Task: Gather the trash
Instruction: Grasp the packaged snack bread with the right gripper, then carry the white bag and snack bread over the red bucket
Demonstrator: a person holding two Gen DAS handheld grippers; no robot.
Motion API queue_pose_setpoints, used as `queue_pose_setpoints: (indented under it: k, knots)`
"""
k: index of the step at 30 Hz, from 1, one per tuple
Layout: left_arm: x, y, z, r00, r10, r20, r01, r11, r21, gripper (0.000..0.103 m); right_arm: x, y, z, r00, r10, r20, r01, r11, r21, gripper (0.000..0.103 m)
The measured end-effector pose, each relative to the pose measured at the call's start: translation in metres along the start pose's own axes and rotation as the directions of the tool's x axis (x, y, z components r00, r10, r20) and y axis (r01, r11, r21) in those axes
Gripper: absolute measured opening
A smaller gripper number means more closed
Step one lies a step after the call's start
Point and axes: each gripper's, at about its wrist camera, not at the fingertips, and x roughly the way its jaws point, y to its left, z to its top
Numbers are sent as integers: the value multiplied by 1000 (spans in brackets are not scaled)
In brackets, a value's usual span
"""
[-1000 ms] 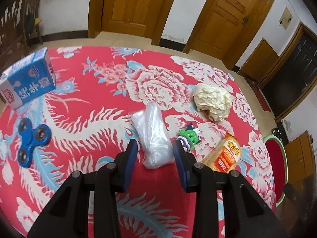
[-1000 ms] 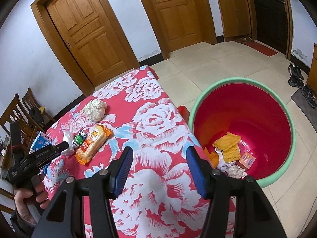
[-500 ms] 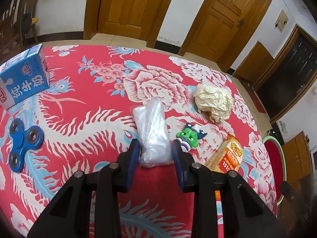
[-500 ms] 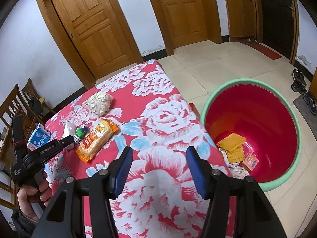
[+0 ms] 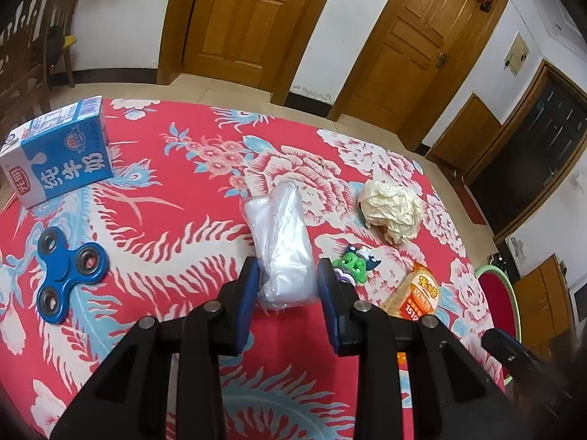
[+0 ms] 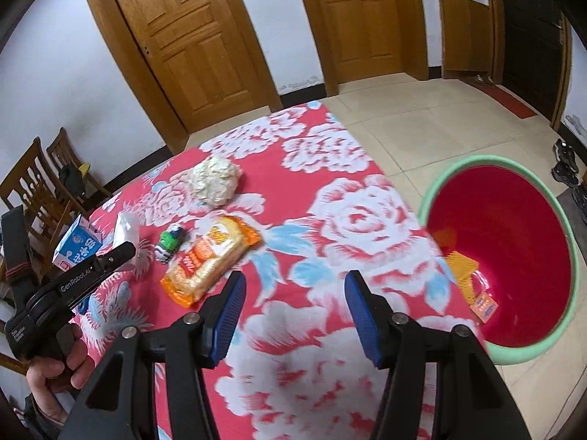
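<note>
**Partway through: bin has some trash, table pickup of the plastic bag pending**

Your left tool (image 5: pixel 286 286) straddles the near end of the crumpled clear plastic bag (image 5: pixel 282 245); the blue pads sit at its two sides with the jaws part spread, and I cannot tell if they press it yet. The bag lies flat on the table (image 5: pixel 176 227), which wears a red cloth printed with white and blue flowers. Your right tool (image 6: pixel 291 306) is released, jaws wide, nothing between them, hovering over the table edge nearest the round red bin with a green rim (image 6: pixel 567 256).

Done so far, judged from the bin: a few flat pieces lie at its bottom, among them orange waffle-textured ones and a small printed packet.

Left to do, relative to the bag:
- crumpled cream paper ball (image 5: pixel 390 212), beyond it toward the bin side, light and wrinkled
- orange glossy film snack wrapper with puffed contents (image 6: pixel 211 260), on the bin side, slick and crinkly
- small green and white hard plastic toy (image 5: pixel 352 264), just beside the bag, probably not trash
- blue three-lobed fidget spinner (image 5: pixel 64 275), well apart on the far side from the bin, rigid, likely stays
- blue and white boxy cardboard milk carton (image 5: pixel 55 154), farther on that same side; trash or not, unclear

The bag is thin, limp and slippery; expect it to bunch when pinched.
</note>
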Motion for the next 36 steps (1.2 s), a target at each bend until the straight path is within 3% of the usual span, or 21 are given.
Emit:
queue_pose_setpoints:
  k: [16,29,36]
  knots:
    - [-3,19,1,1000,27,5,-26,998,-52,33,48,57,12,996,60,-65,-61,998,-22,59]
    - [-4,20,1,1000,23,7,-23,998,-55,33,71,76,11,998,-29,-54,25,998,-61,61]
    - [-7,16,1,1000,15,14,-15,999,-47,33,66,73,8,999,-10,-48,6,997,-80,52]
